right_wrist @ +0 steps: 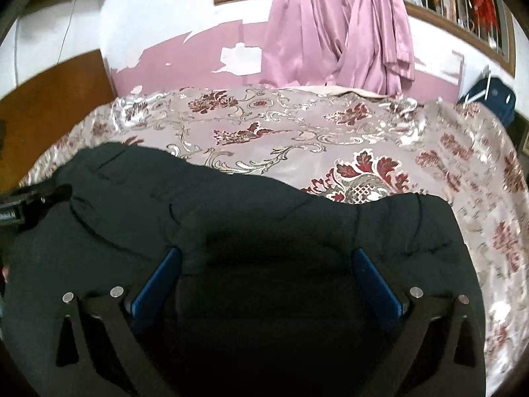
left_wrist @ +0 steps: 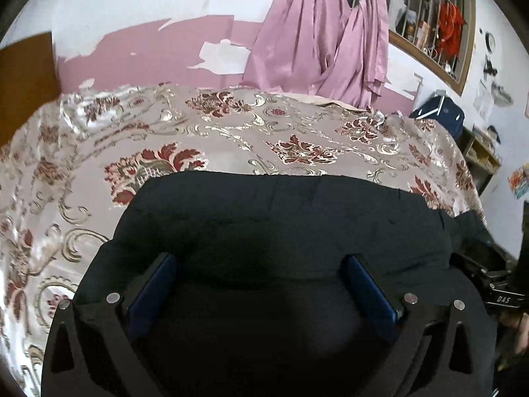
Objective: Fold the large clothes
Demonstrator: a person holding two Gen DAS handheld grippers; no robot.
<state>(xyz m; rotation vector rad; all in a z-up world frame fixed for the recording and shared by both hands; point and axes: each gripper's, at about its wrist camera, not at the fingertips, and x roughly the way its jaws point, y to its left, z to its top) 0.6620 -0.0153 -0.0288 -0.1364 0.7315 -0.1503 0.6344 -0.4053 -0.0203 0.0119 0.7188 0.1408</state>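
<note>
Left gripper (left_wrist: pixel 259 259): fingers spread wide, nothing held, poised over the black garment (left_wrist: pixel 281 218). Right gripper (right_wrist: pixel 266 253): likewise wide, nothing between the blue pads (right_wrist: pixel 158 278). Garment lies flat beneath and ahead of both, on the floral bedspread (left_wrist: pixel 231 125), whose bare cloth extends beyond. Pink curtain (right_wrist: pixel 337 29) far ahead.

Shiny floral bedspread (left_wrist: pixel 231 139), pink curtains (left_wrist: pixel 317 39) bunched at a barred window (left_wrist: pixel 426 29), peeling pink wall (right_wrist: pixel 185 56).
</note>
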